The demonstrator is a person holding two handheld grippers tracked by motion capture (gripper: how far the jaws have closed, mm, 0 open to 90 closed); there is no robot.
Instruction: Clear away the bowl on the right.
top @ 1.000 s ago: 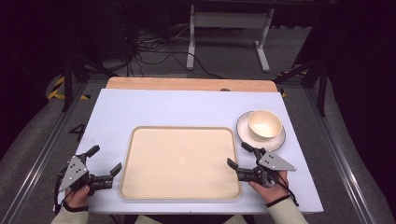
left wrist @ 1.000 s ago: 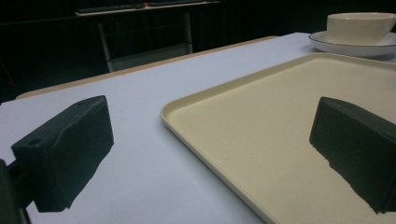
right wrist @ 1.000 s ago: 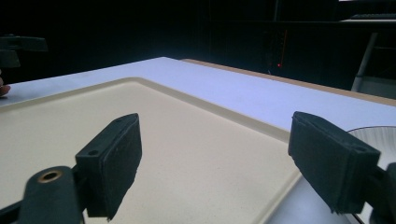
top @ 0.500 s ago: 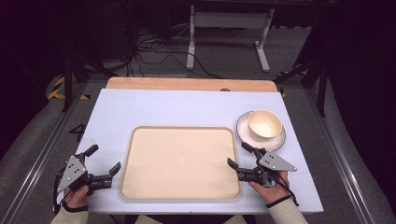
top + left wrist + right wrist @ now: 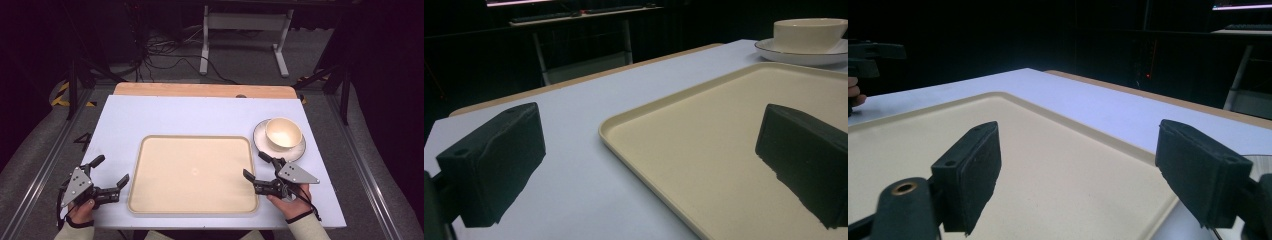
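Nothing has moved since a second ago: the left hand-held gripper [image 5: 109, 173] and right hand-held gripper [image 5: 257, 166] (jaws spread, empty) flank the beige tray [image 5: 192, 172] lying mid-desk [image 5: 175, 115], so grasping has not begun.

White counter [image 5: 200, 117] with a wooden strip [image 5: 200, 90] along its far edge. Beyond it, dark floor: tangled black cables [image 5: 165, 52] and a white metal frame [image 5: 245, 30] standing upright. Yellow-black tape marks [image 5: 62, 95] lie left of the counter.
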